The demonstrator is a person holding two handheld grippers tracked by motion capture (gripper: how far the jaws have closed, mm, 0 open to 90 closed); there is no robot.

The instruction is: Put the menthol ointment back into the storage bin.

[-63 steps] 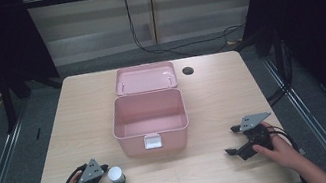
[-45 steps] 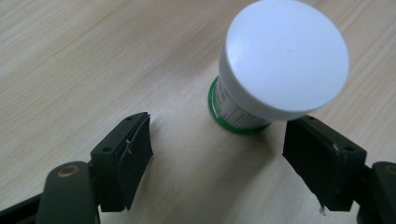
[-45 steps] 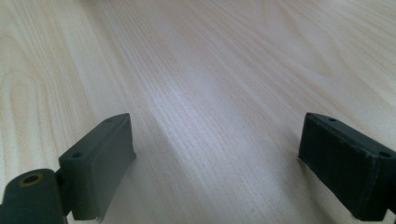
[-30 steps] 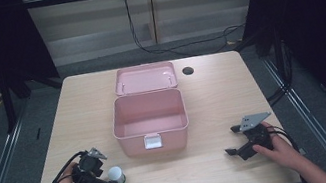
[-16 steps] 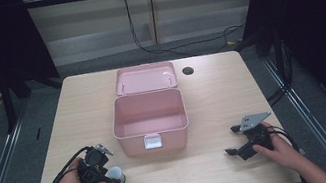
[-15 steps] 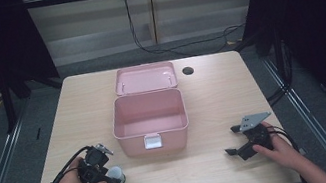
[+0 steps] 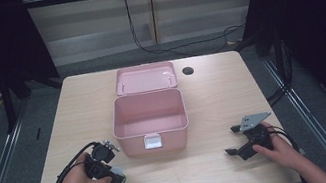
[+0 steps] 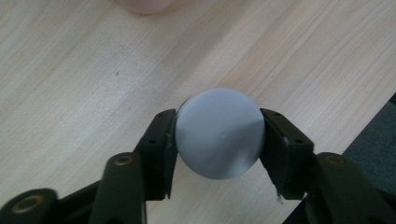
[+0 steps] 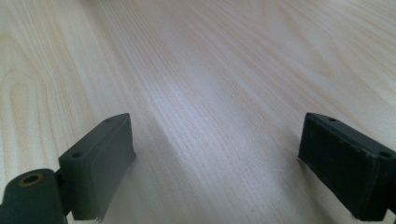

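Note:
A pale grey round object sits between the black pads of my left gripper. The jaws have just been closing and both pads now press on its sides. In the high view that gripper is at the front left of the table, with the round object just off the front left corner of the pink box. The box stands open with nothing inside, its lid laid back behind it. My right gripper rests at the front right, open, with bare wood between its jaws.
The wooden table has a small dark hole behind and right of the box. Its front edge runs close under both hands. Cables trail from each gripper. Dark floor and metal rails surround the table.
My left hand has turned and shifted slightly toward the box, and its jaws have closed onto the grey round object. The right hand and the pink box have stayed still.

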